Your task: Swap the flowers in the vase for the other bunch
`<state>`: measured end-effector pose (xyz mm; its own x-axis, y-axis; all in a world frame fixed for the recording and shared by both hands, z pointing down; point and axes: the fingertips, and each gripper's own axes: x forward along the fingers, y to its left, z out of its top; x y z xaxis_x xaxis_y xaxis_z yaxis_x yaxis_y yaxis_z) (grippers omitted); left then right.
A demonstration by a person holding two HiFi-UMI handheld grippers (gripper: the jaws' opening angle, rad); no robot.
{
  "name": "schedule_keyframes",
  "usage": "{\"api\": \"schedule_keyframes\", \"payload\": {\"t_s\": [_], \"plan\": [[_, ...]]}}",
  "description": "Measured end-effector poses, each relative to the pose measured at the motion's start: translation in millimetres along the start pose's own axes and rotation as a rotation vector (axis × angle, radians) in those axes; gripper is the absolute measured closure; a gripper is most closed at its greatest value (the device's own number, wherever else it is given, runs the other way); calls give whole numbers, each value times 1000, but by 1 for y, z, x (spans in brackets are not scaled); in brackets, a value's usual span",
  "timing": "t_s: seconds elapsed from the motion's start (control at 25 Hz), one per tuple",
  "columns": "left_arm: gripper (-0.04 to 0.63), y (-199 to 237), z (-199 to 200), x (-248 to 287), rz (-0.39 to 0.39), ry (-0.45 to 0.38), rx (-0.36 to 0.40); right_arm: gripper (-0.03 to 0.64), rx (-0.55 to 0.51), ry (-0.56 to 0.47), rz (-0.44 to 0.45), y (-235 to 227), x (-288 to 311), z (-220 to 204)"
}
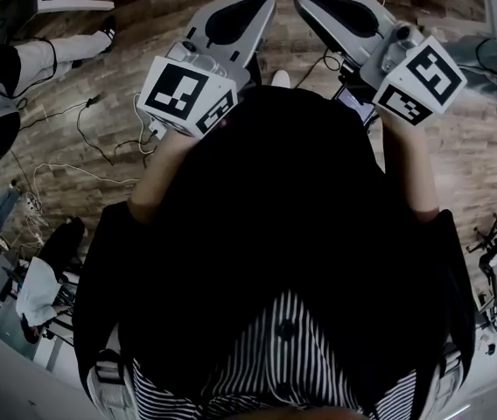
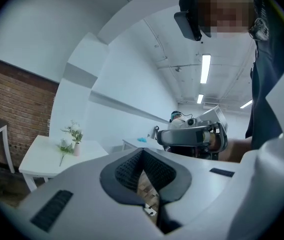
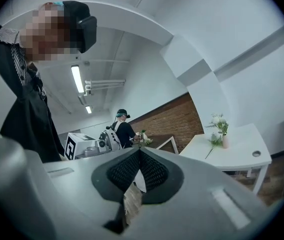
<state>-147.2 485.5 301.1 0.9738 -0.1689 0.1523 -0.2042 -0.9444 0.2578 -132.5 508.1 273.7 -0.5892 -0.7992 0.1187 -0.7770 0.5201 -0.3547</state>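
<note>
A floor of brown wooden planks (image 1: 458, 173), with thin loose cables (image 1: 31, 210) trailing over it, fills the head view. Above it a person in a black top (image 1: 275, 234) holds the grey left gripper (image 1: 247, 11) and the grey right gripper (image 1: 323, 7) out in front, side by side and near each other. The left gripper view looks into a white-walled room with a red-brown brick wall (image 2: 12, 99) at the left and strip lights (image 2: 205, 68) on the ceiling. Here the left gripper's black ribbed pads meet at their tips: the jaws are closed with nothing between them. Well beyond them a white square table (image 2: 42, 163) stands by the brick wall. On it a small pale pink vase (image 2: 76, 148) stands upright, holding white flowers with green leaves (image 2: 73, 130). A second white-and-green bunch (image 2: 63, 149) lies flat on the tabletop just beside the vase, at its left. The right gripper view shows the same table at the right, with the vase, its flowers and the lying bunch set the same way, well apart from the gripper. A small round dark-rimmed object (image 3: 256, 154) sits near the table's front edge. The right gripper's pads are pressed together too, closed and empty. Farther off, by the brick wall, stands a second person in a dark top and cap (image 3: 123, 129).
</note>
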Motion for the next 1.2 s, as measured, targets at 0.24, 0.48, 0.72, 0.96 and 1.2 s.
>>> {"api": "schedule_keyframes", "payload": {"t_s": [0.24,0.48,0.72,0.96,1.2], "plan": [[591,60,25,30,-50,-28,7,615,20,-8,-27,-44,37,23],[591,129,61,53,-58,-57,19,615,-15,-13,-80,-84,80,62],[591,194,79,65,-71,-59,-1,615,-12,-3,-114,-113,128,78],[591,229,86,60,-61,-69,-23,615,-13,-9,-127,-135,163,93],[591,290,96,46,13,-97,-40,615,-35,11,-76,-154,218,109]]}}
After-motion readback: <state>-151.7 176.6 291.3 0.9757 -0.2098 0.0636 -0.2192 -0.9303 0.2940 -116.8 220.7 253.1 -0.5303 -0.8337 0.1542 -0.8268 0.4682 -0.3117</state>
